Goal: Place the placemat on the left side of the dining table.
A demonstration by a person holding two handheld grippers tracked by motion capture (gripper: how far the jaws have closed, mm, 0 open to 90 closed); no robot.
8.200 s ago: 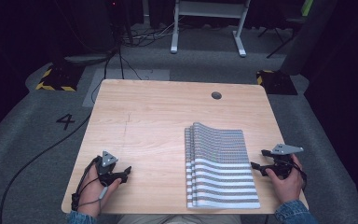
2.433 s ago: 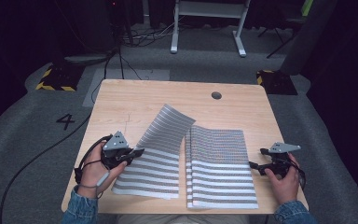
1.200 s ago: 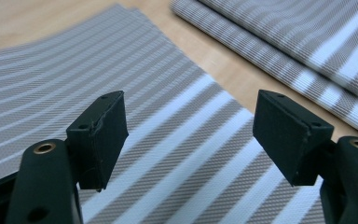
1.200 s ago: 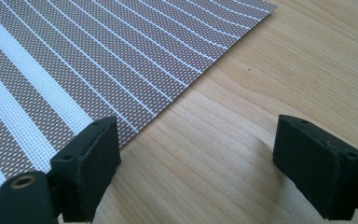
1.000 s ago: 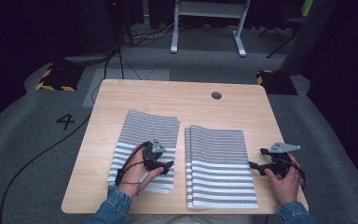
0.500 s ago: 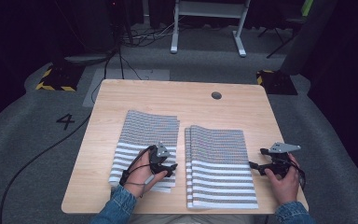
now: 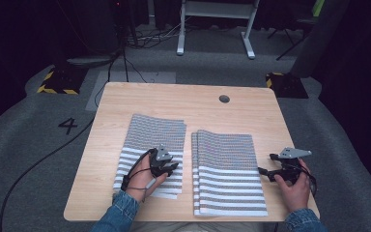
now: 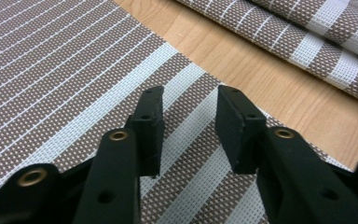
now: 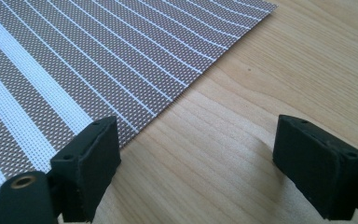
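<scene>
Left gripper (image 7: 166, 167) hovers over the single placemat (image 7: 152, 145) lying flat left of centre on the table (image 7: 125, 96), jaws partly open, holding nothing. Woven mesh, so light, floppy, thin (I'd pinch an edge or corner, not the middle). Mat stack (image 7: 228, 169) just beside it. Right gripper (image 7: 270, 173) at the stack's right edge, jaws wide, empty.
</scene>
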